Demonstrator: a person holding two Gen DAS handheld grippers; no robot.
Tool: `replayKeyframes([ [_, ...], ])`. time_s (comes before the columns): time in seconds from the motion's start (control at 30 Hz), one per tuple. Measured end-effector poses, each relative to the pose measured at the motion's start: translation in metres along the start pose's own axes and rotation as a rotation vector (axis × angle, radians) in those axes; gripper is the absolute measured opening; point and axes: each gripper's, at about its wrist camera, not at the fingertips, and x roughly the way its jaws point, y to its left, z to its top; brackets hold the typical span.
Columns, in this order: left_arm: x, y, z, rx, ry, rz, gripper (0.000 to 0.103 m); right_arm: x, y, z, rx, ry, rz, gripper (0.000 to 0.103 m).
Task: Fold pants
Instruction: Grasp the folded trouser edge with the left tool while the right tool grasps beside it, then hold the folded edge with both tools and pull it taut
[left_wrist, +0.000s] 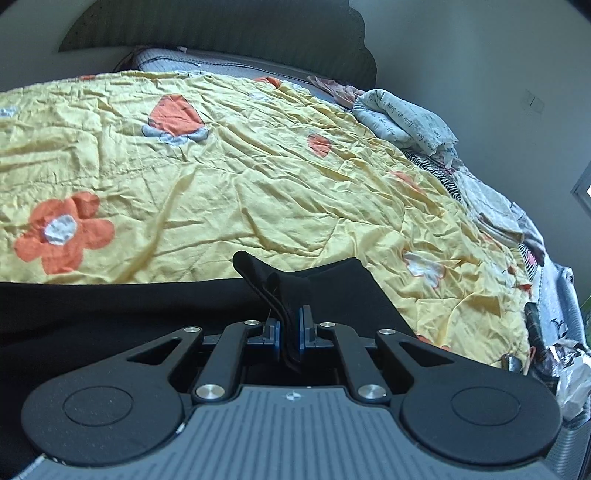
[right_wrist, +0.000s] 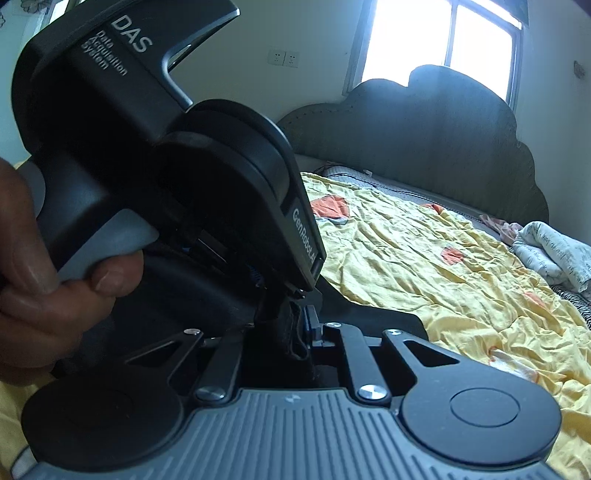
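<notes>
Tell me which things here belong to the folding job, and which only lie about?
Job:
- pants, black
- left gripper, shut on pants
- right gripper, shut on pants
- yellow sheet, the work surface

Lying about:
- rolled cloth
- striped cloth
- pink cloth

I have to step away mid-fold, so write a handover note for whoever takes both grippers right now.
Left gripper: shut on a bunched edge of the black pants.
Right gripper: shut on black pants fabric; the left gripper's body sits close in front of it.
Pants lie at the near edge of the yellow floral sheet.
Done: both edges gripped.
Left: carry the fold over, lay it flat, release.
</notes>
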Motion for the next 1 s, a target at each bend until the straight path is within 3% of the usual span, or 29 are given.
replayKeyframes([
  [0.5,-0.022,0.014,-0.006,0.059,-0.022,0.061,0.007,0.005,-0.007,0.006,0.062,-0.007,0.077,0.011],
  [0.73,-0.039,0.023,-0.013,0.118,-0.037,0.126,0.007,0.009,-0.019,0.004,0.104,-0.018,0.138,0.012],
  [1.0,-0.041,0.036,-0.015,0.113,-0.032,0.149,0.007,0.018,-0.029,0.005,0.128,-0.015,0.177,0.012],
])
